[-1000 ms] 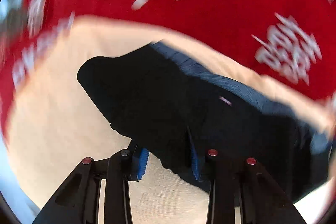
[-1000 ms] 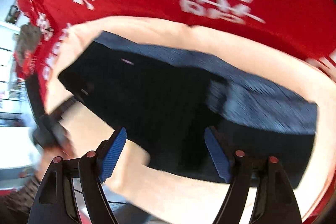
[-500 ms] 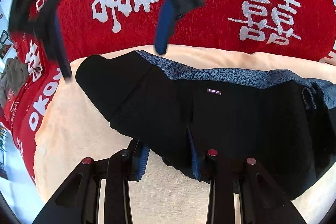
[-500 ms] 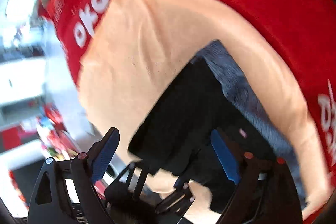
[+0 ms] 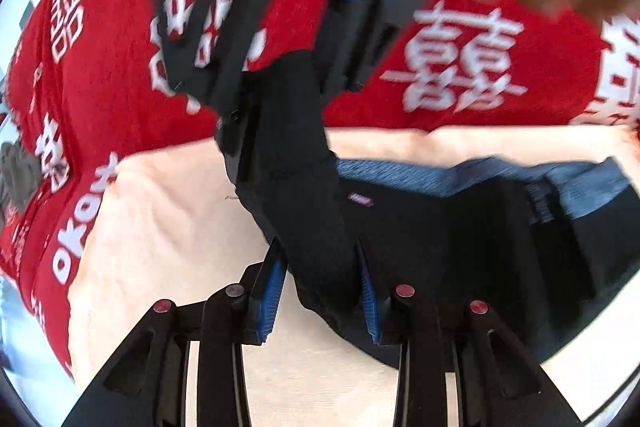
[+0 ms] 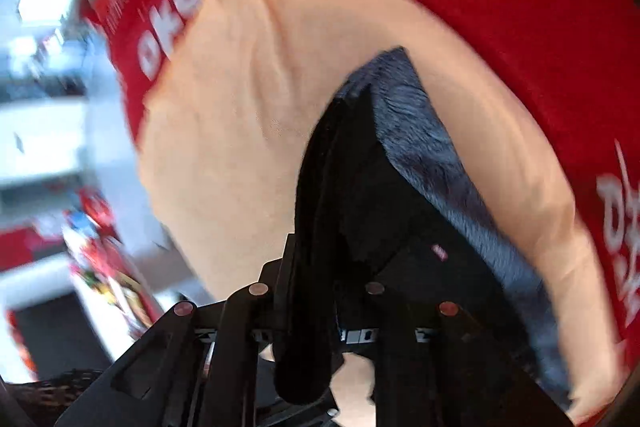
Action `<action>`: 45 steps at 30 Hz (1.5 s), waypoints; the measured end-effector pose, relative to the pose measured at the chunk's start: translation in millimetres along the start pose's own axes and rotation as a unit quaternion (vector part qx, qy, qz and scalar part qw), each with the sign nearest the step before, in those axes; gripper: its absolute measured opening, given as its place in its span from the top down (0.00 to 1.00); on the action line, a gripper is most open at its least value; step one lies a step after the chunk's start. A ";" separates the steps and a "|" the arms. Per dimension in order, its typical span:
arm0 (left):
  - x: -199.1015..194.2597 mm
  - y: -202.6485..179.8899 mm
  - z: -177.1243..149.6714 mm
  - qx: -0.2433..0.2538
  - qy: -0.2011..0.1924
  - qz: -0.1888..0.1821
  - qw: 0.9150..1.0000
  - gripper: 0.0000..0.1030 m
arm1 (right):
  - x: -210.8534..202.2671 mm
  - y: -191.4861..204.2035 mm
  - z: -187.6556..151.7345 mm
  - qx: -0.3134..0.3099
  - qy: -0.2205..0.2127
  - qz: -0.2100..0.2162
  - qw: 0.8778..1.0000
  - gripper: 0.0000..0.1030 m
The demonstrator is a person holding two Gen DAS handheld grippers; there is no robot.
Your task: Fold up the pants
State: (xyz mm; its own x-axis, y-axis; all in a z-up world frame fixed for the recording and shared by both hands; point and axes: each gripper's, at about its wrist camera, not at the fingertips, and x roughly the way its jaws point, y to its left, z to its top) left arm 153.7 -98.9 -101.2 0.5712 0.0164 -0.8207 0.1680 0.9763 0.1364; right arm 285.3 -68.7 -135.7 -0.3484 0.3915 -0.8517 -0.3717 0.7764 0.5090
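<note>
While both grippers pinched pants (image 5: 420, 227), right gripper (image 6: 316, 291) jaws had just been closing on corner fold; left gripper (image 5: 320, 291) clamped hem at 6 o'clock. Risk: thin bite slipping, fold collapsing on towel (image 5: 168, 219).

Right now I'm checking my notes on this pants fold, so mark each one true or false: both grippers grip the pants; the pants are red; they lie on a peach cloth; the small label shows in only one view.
1. Both grippers grip the pants. True: the left gripper and the right gripper each pinch black pants fabric; the right jaws have just been closing.
2. The pants are red. False: black with a blue-grey lining.
3. They lie on a peach cloth. True.
4. The small label shows in one view only. False: both.
</note>
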 end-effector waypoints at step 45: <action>1.3 -237.2 26.7 0.064 0.135 -0.212 0.966 0.37 | -74.0 -317.4 -393.9 0.331 -0.281 0.200 0.878 0.86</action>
State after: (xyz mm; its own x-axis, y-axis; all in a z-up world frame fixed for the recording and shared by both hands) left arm 136.1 -336.2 -119.9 0.2011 -0.3069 -0.9303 0.4487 0.8730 -0.1910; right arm 90.1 -538.7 -185.0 0.2116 0.7360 -0.6430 0.3312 0.5650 0.7557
